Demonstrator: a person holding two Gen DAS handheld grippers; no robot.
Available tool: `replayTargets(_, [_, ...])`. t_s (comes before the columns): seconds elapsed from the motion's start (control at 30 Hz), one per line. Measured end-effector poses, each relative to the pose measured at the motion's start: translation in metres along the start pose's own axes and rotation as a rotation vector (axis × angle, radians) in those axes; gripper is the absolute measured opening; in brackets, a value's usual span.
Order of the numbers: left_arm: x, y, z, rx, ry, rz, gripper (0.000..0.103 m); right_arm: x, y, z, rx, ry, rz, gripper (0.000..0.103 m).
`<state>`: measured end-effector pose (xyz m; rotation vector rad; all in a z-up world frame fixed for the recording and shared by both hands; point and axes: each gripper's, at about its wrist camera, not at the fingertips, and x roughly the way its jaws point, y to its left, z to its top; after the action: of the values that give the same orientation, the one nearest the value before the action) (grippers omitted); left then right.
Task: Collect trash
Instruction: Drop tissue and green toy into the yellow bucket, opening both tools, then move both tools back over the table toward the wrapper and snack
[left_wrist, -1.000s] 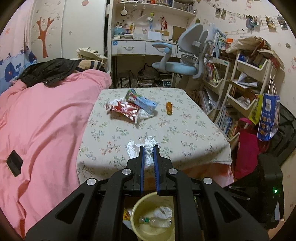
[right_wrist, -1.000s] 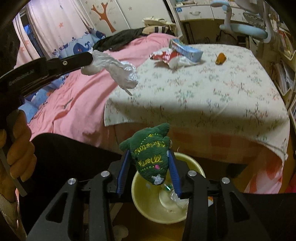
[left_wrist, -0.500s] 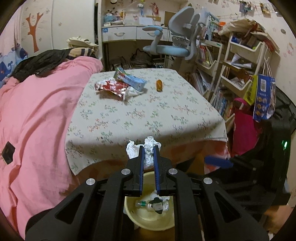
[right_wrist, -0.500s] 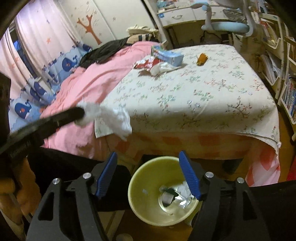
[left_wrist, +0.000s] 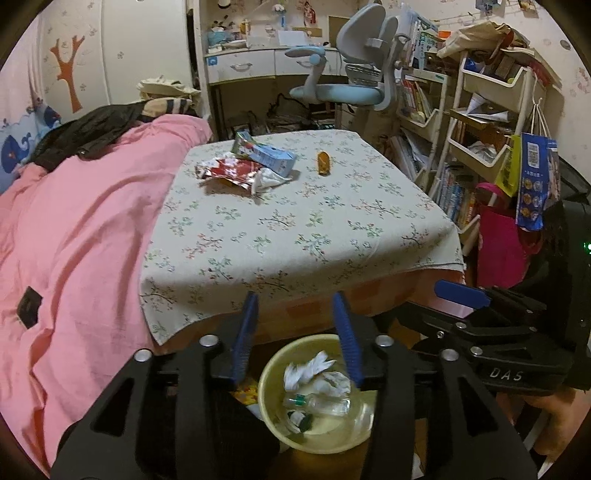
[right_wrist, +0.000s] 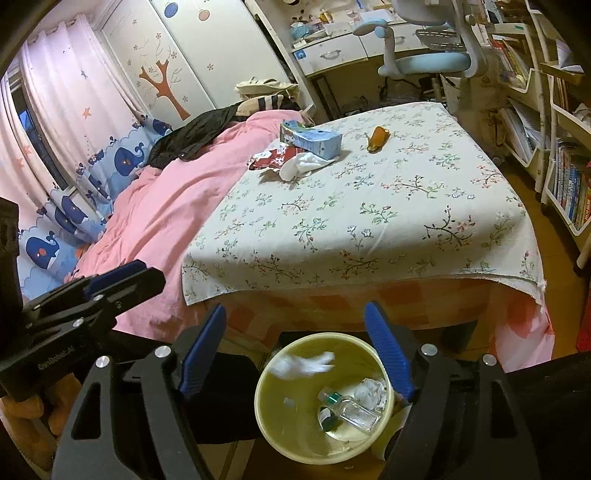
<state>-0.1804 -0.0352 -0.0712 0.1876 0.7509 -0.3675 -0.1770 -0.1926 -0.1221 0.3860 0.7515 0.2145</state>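
Tissue white, crumpled, blurred, over yellow bin; left gripper fingers just opening, released; right gripper likewise, empty.

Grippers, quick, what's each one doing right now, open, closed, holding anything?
Left gripper: open, has just been opening, nothing between its fingers.
Right gripper: open, has just been opening, empty.

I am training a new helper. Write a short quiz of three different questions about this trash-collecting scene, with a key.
1. True or false: the left gripper jaws hold a tissue.
2. Which item is in the yellow bin? A) clear bottle B) blue carton C) orange item
3. Fill in: the red wrapper lies on the ____.

Key: 1 false, both grippers stand open and empty; 2 A; 3 table.
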Motion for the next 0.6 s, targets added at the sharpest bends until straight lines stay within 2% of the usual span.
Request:
replayTargets(0.1, [-0.003,0.000,0.002,0.008,-0.014,0.032,0.049,0.000,0.000,0.000,0.001,-0.003,-0.002,0.076])
replayTargets(0.23, [-0.007,0.001,0.004,0.010,-0.028,0.056,0.049,0.000,-0.001,0.000,0.000,-0.005,-0.005,0.076])
replayTargets(0.37, [-0.010,0.002,0.007,0.007,-0.051,0.083,0.056,0.001,0.000,0.000,-0.003,-0.007,-0.009,0.076])
replayTargets(0.6, [-0.012,0.007,0.012,0.003,-0.074,0.122,0.059,0.003,0.002,0.000,-0.014,-0.010,-0.021,0.077])
